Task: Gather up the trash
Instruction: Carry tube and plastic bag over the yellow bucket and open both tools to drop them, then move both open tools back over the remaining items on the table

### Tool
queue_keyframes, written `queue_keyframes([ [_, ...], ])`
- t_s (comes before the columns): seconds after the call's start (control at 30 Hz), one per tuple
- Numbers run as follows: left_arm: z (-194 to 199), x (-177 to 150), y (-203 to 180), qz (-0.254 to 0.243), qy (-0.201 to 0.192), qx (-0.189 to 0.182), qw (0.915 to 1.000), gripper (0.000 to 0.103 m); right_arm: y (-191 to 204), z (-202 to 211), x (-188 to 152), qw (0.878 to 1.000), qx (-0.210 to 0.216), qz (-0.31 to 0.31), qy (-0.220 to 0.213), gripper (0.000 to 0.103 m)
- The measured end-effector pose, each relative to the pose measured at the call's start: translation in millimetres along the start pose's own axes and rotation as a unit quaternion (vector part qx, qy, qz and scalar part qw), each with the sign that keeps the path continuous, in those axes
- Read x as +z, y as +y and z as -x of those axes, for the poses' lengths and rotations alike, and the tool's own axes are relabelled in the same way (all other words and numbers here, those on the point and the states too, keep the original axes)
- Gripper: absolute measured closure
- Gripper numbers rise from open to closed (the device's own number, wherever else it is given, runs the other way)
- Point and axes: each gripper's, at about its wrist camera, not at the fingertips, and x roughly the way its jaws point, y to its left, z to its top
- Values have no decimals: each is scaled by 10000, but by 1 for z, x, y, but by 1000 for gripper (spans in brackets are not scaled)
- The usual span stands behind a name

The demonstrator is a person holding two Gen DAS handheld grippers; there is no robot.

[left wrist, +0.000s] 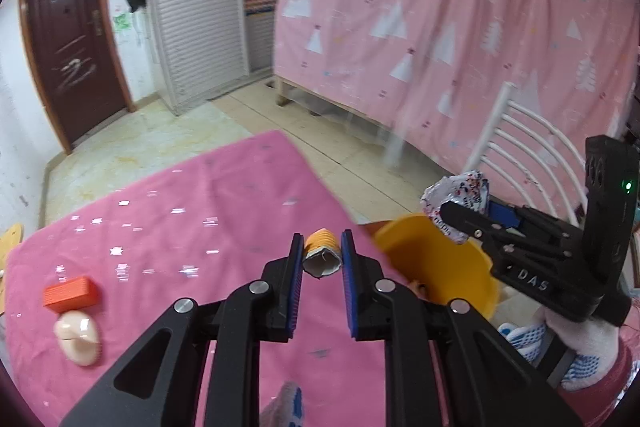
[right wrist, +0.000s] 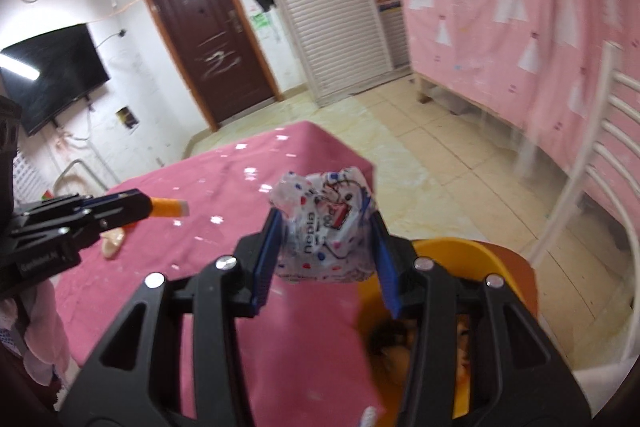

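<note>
My left gripper [left wrist: 322, 254] is shut on a small orange ribbed tube [left wrist: 322, 251] with a white open end, held above the pink tablecloth near its right edge. It also shows in the right wrist view [right wrist: 170, 207]. My right gripper [right wrist: 325, 227] is shut on a crumpled white printed wrapper [right wrist: 325, 227], held just above the rim of a yellow bin [right wrist: 476, 251]. In the left wrist view the wrapper [left wrist: 460, 197] and the yellow bin [left wrist: 440, 267] sit to the right of my left gripper.
A pink tablecloth [left wrist: 180, 227] covers the table. An orange block [left wrist: 71, 291] and a cream figurine [left wrist: 78, 341] lie at its left. A white chair [left wrist: 520, 147] stands at the right, before a pink curtain [left wrist: 440, 27]. The bin holds some items [right wrist: 400, 347].
</note>
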Motion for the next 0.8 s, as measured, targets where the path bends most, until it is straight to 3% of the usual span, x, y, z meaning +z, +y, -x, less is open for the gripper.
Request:
queue_keyframes([
  [0.3, -31, 8, -56, -253, 222, -439, 9985, 93, -51, 11, -21, 9992, -233, -339, 14, 60],
  [0.63, -63, 11, -75, -79, 434, -904, 9949, 90, -81, 1, -32, 9982, -318, -487, 131, 50],
  [0.8, -66, 11, -80, -81, 404, -955, 9946, 59, -87, 0, -36, 9976, -269, -624, 126, 50],
])
